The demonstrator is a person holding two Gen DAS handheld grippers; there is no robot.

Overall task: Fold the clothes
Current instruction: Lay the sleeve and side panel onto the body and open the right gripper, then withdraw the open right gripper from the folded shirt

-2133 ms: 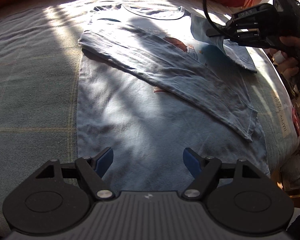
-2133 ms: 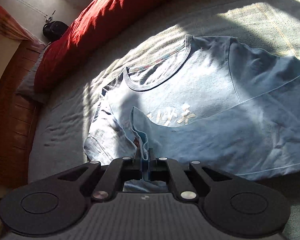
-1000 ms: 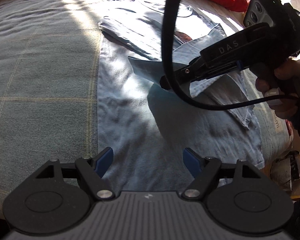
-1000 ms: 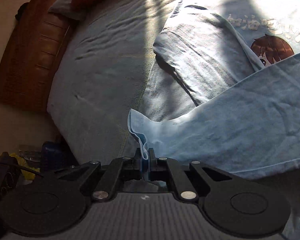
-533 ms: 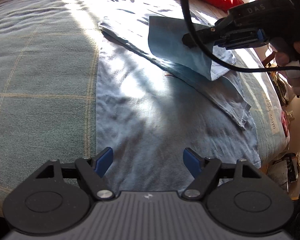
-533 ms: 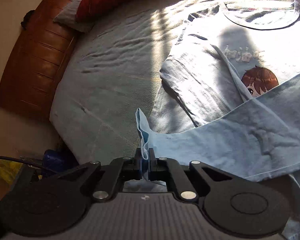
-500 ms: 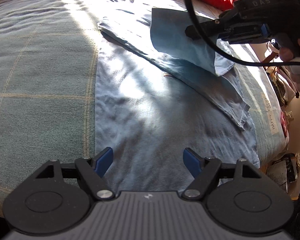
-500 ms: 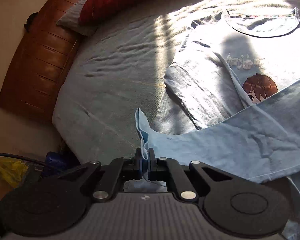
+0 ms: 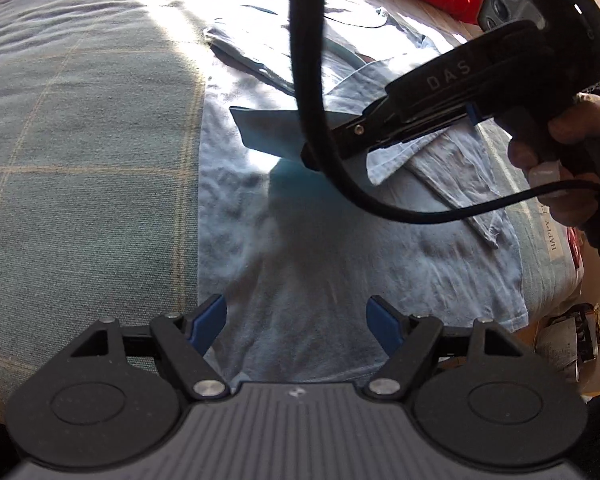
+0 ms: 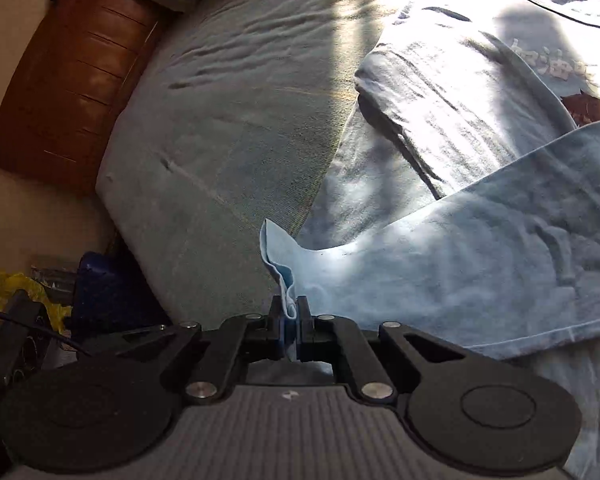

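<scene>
A fold of the light blue T-shirt (image 10: 480,248) is pinched between the closed fingers of the right claw (image 10: 290,334), and a small peak of cloth is raised above them. The rest of the T-shirt is spread over the grey-green bed cover (image 10: 236,128), partly in sunlight, with a cartoon print (image 10: 588,110) seen at its far right. A brown wooden headboard (image 10: 68,80) is seen left of the cover.

Left tool (image 9: 296,318) gapes wide — right tool (image 10: 291,322) clamped tight.
</scene>
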